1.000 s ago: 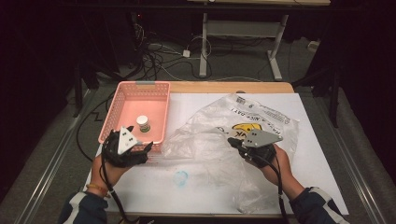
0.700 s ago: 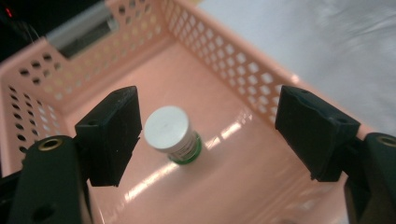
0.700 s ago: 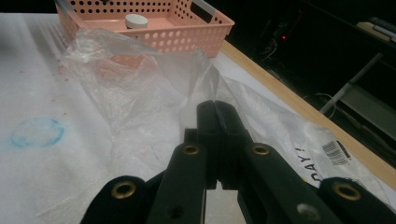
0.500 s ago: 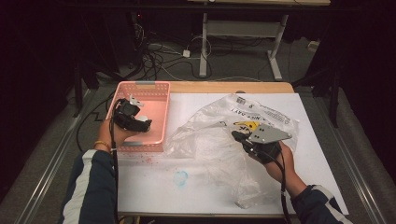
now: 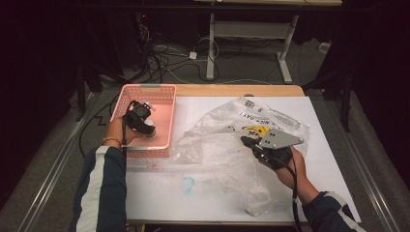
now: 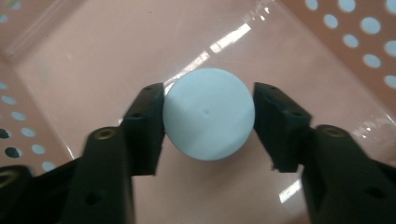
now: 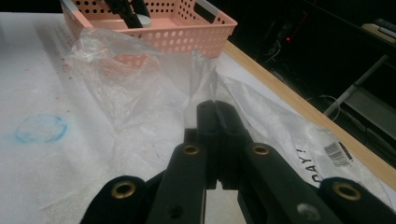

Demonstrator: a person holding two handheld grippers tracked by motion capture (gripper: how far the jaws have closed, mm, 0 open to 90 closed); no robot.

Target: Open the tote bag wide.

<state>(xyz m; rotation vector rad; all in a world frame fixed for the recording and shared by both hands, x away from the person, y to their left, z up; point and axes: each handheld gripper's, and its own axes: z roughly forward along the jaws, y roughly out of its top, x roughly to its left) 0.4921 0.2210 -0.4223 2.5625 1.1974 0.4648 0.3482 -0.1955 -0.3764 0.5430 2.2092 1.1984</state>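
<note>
The left gripper points down into the pink basket, and a pale round cap sits right between its jaws on the basket floor. The jaws have just been closing around it: the left pad appears to touch the cap's edge, while a thin gap seems to remain at the right pad, so the cap is bracketed rather than clearly pinched. From above, this gripper hangs over the near half of the basket, with the person's left hand behind it at the basket's near-left rim. The right gripper has its jaws pressed together on a fold of the clear plastic bag, which rises in a crease just ahead of the fingertips. The bag spreads out in front of and to both sides of that gripper over the white table; its printed, barcoded end lies to the gripper's right. In the right gripper view the basket stands beyond the bag, ahead and slightly left. A faint blue ring marks the table to the left of the right gripper.
</note>
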